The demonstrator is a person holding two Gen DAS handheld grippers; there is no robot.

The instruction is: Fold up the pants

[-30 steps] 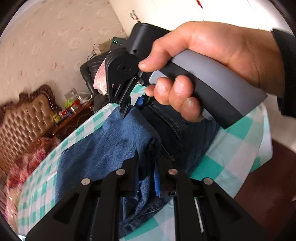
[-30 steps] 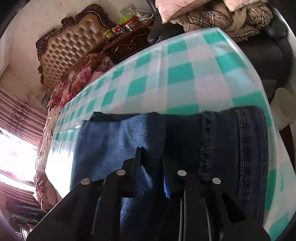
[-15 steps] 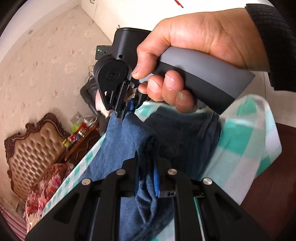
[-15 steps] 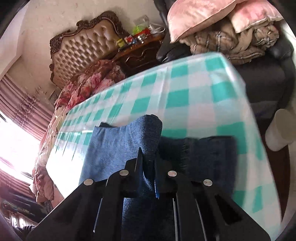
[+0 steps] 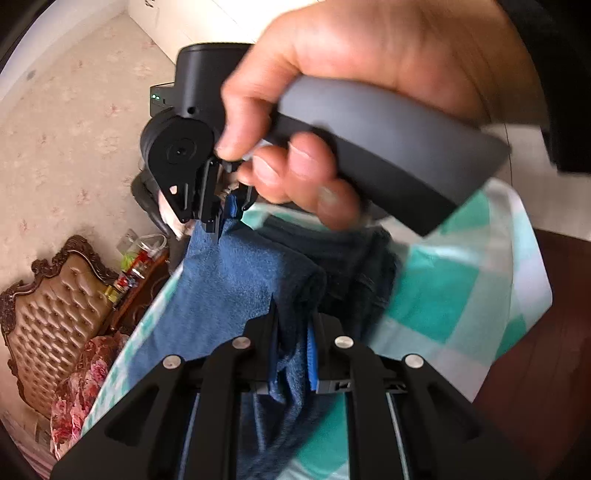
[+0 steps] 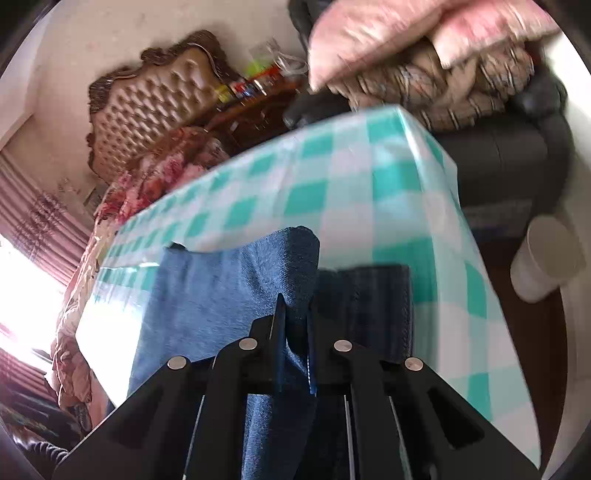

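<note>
Left wrist cam close over the jeans, facing the right gripper, right wrist cam looking across the checked table (headboard shared), both tight

— What colours do you have on my feeds?

— I read the pants as blue denim, mid-blue on the face left of my right tongs, darker navy to their right. My left tongs are black, with a bright blue pad on the right finger.

— And under the pants?

— The tabletop wears a teal-and-white check. Beyond my right tongs I see a tan tufted headboard with dark carved trim, pink pillows, and a white cup.
</note>
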